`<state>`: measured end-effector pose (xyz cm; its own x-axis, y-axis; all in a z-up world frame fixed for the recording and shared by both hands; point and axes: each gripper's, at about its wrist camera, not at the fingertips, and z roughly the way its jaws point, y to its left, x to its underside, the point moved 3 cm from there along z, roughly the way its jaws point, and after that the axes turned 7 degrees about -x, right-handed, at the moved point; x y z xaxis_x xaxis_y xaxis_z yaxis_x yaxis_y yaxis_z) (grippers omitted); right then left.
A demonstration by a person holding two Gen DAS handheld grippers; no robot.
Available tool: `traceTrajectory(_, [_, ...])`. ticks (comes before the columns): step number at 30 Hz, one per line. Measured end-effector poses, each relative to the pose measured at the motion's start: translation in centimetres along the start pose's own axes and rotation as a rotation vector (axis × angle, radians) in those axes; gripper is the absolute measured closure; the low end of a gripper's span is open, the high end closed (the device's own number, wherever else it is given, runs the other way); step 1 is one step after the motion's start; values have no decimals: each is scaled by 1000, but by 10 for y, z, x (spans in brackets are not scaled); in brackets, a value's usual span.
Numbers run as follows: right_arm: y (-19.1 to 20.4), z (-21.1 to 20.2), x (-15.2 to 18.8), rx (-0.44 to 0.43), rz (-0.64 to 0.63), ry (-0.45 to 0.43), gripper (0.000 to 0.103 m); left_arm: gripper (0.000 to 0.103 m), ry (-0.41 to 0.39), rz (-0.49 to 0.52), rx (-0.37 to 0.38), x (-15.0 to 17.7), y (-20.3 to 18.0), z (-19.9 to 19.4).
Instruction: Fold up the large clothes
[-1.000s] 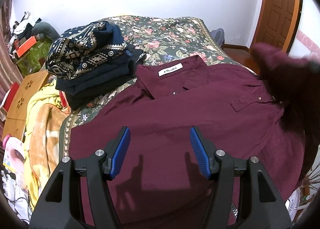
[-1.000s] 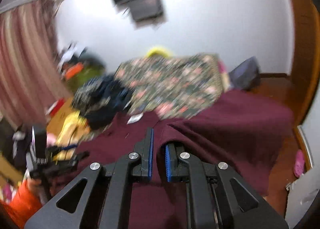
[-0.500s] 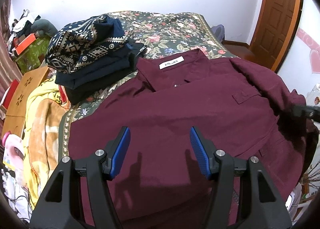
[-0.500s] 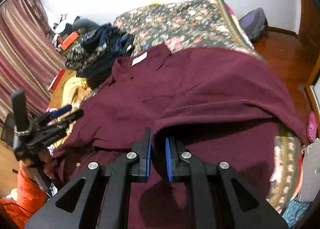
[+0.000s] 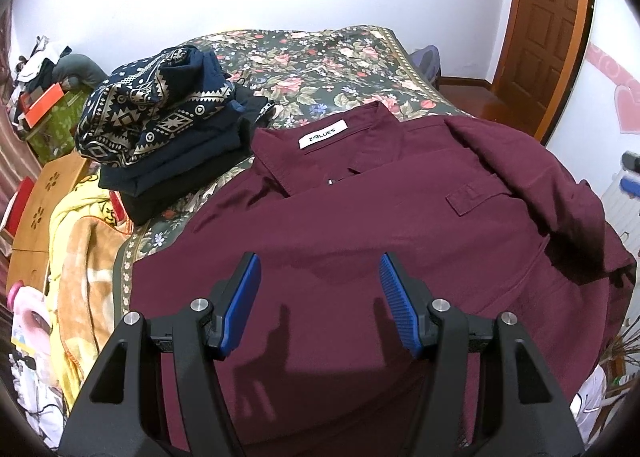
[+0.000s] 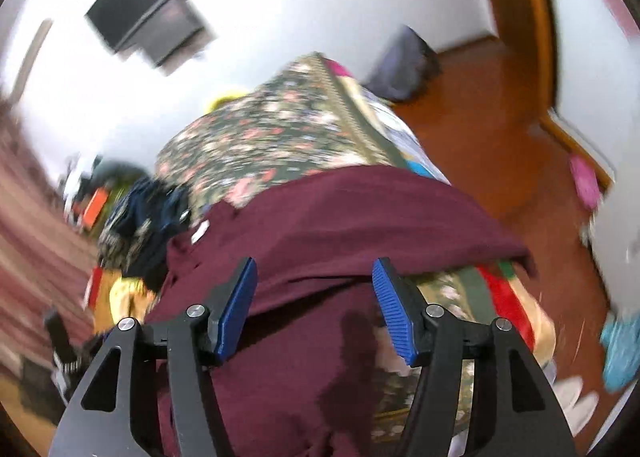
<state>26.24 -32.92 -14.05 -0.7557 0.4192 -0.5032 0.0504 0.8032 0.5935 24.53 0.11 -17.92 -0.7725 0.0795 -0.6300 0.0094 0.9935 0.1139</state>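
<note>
A large maroon shirt [image 5: 360,241] lies spread front-up on the floral bedspread [image 5: 320,61], collar and white label toward the far side. Its right sleeve [image 5: 560,193] is folded over onto the body. My left gripper [image 5: 318,301] is open and empty above the shirt's lower front. My right gripper [image 6: 314,305] is open and empty above the shirt [image 6: 340,225] at the bed's right side; that view is blurred by motion.
A stack of folded dark clothes [image 5: 168,133] with a patterned navy piece on top sits left of the collar. A yellow-orange blanket [image 5: 84,257] and wooden furniture [image 5: 44,201] lie left of the bed. A wooden door [image 5: 548,29] stands at the back right.
My right gripper has opened and let go of the maroon sleeve, which now rests folded on the shirt, and has swung away. My left gripper has stayed open and still.
</note>
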Motion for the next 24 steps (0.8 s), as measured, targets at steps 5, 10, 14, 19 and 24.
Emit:
traceTrajectory(5, [-40,25,2,51,133,35,47,42,7,-6,-8,-1,2,4])
traceTrajectory(10, [-59,50,2,40,208,65,47,42,30,-27,-18,-1,8,12])
traceTrajectory(14, [-64,63,-6,16,236,65,47,42,30,-35,-23,0,11,12])
traceTrajectory(19, [-59,65,-17,17,168,61,58,42,21,-50,-25,0,16,11])
traceTrajectory(24, [-27,48,-32,105,4,10,84,42,1,-70,-28,0,27,5])
